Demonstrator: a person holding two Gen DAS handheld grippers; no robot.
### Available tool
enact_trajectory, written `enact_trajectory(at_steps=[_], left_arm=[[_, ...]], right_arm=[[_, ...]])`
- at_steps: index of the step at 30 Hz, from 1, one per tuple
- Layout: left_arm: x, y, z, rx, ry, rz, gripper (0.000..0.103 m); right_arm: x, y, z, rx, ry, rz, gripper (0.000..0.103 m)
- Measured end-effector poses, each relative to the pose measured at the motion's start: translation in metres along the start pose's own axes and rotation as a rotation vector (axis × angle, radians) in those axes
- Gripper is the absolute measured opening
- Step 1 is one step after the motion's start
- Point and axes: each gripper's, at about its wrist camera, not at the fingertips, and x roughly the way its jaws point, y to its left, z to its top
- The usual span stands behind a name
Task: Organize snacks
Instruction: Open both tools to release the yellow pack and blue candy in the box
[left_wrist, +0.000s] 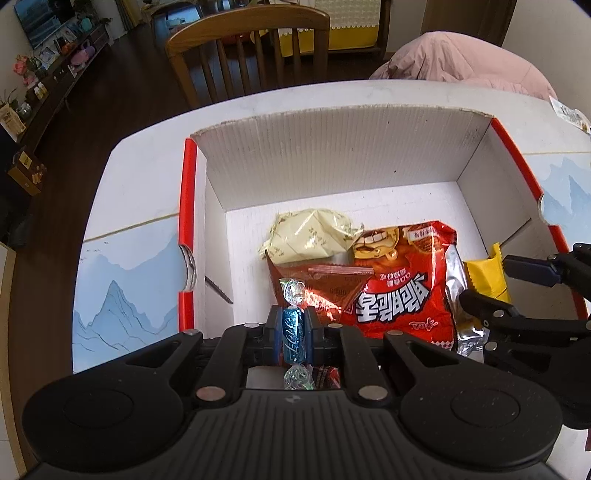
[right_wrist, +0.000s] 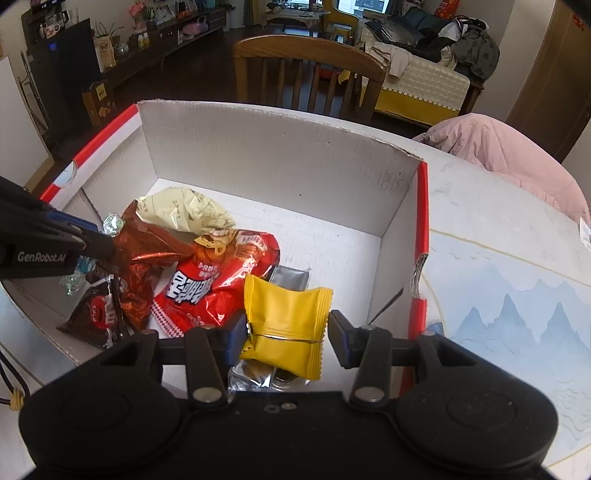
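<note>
The left gripper (left_wrist: 294, 334) is clamped tight on a blue foil-wrapped candy (left_wrist: 293, 336), its pads pressed against the candy's two long sides. The candy's long axis runs along the fingers, one clear twisted end pointing forward into the cardboard box (left_wrist: 332, 155) and the other back toward the camera. It hangs over the box's near left part, just above a brown snack bag (left_wrist: 325, 288).

The right gripper (right_wrist: 287, 334) stands partly open around a yellow snack packet (right_wrist: 286, 325). The left pad touches the packet's edge; the right pad appears to stand just clear of it, so I cannot tell whether the packet is truly gripped. The packet is roughly square, its crimped ends pointing up-left and down-right, its back seam running across between the pads. It sits over the box's near right part, above a silver foil packet (right_wrist: 291, 278).

Inside the box, a red Korean-lettered snack bag (left_wrist: 402, 291) lies in the middle, with a pale yellow wrapper (left_wrist: 310, 236) behind it and a dark chocolate-candy bag (right_wrist: 99, 317) at the near left.

The box rests on a white table (left_wrist: 144, 229) printed with blue mountains. A wooden chair (left_wrist: 247, 48) stands beyond the box's far wall, and a pink garment (left_wrist: 465, 59) is heaped at the far right.
</note>
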Motion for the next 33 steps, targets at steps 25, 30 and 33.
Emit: enact_trajectory(at_steps=[25, 30, 33], left_arm=[[-0.038, 0.013, -0.023, -0.052, -0.07, -0.057, 0.026], [-0.058, 0.014, -0.033, -0.046, -0.103, -0.072, 0.026], [-0.07, 0.015, -0.041, -0.043, -0.124, -0.085, 0.026]], right_arm=[[-0.049, -0.006, -0.015, 0.071, -0.087, 0.034, 0.065], [-0.072, -0.003, -0.02, 0.092, -0.128, 0.043, 0.076], [-0.085, 0.0, -0.024, 0.097, -0.154, 0.048, 0.08]])
